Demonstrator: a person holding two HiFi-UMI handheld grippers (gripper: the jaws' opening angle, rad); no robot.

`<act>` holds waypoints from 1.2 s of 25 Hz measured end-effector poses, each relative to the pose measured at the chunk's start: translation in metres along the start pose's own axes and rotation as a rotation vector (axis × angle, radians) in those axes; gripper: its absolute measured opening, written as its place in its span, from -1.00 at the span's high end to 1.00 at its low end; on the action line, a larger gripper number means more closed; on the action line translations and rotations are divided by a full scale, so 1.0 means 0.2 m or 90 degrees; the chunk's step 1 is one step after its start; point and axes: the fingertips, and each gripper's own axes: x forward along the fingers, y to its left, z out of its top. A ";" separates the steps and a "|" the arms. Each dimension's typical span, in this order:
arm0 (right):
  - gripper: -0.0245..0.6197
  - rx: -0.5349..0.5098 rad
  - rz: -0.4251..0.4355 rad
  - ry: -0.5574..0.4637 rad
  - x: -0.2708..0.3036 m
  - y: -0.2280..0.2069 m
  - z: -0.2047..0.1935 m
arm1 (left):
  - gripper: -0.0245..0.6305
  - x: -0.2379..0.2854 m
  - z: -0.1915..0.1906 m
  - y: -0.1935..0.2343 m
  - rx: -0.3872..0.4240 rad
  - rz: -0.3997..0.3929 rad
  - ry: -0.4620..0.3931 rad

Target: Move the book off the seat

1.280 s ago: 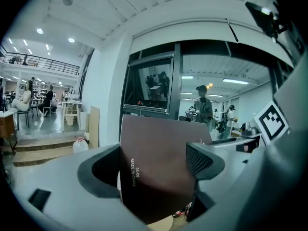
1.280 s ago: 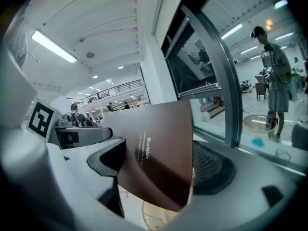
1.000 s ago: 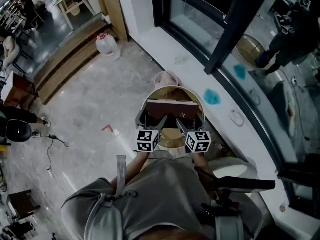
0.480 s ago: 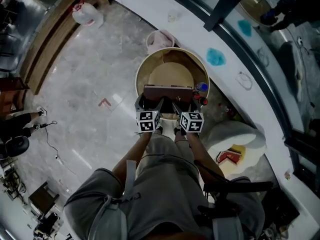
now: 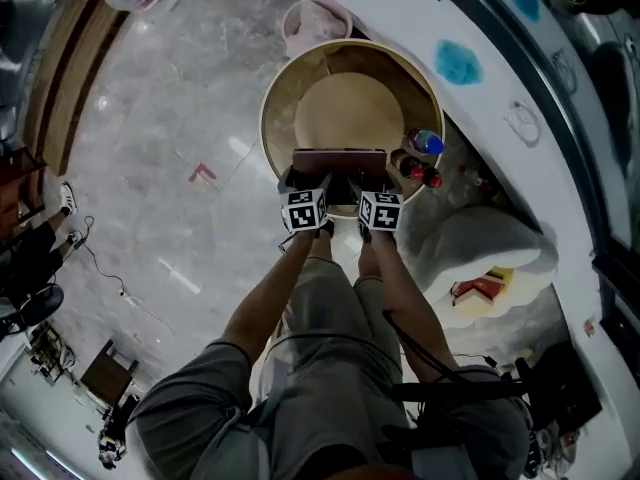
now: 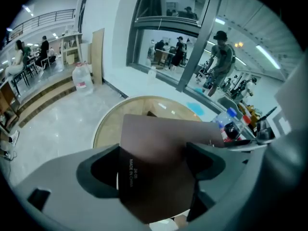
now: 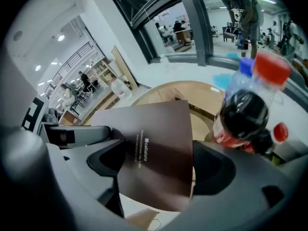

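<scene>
A thin dark brown book [image 5: 340, 161] hangs level over the near rim of the round wooden seat [image 5: 275, 98]. My left gripper [image 5: 312, 184] is shut on the book's left part and my right gripper [image 5: 366, 184] on its right part. In the left gripper view the book's cover [image 6: 159, 134] fills the gap between the left gripper [image 6: 154, 165] jaws, with small white print on it. The right gripper view shows the same cover [image 7: 159, 129] clamped in the right gripper [image 7: 155, 170], above the seat's pale inner disc [image 7: 202, 105].
Several drink bottles [image 5: 420, 158] stand by the seat's right rim; one cola bottle [image 7: 243, 114] is close to my right gripper. A white cushion [image 5: 480, 248] lies to the right, a pink cloth [image 5: 315, 18] beyond the seat, and a white ledge [image 5: 500, 98] along the window.
Both grippers have come down together with the book still in them, toward the round seat. The seat now looks larger, and the bottles beside it have come into view.
</scene>
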 end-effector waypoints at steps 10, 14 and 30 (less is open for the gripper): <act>-0.34 -0.018 -0.013 0.045 0.47 -0.17 -0.27 | -0.36 0.46 -0.36 0.17 -0.051 0.001 0.064; -0.34 -0.052 -0.014 0.037 0.55 -0.18 -0.25 | -0.36 0.54 -0.40 0.21 -0.089 -0.005 0.061; -0.34 -0.090 -0.035 -0.035 0.38 -0.15 -0.06 | -0.36 0.39 -0.19 0.27 -0.038 0.009 -0.039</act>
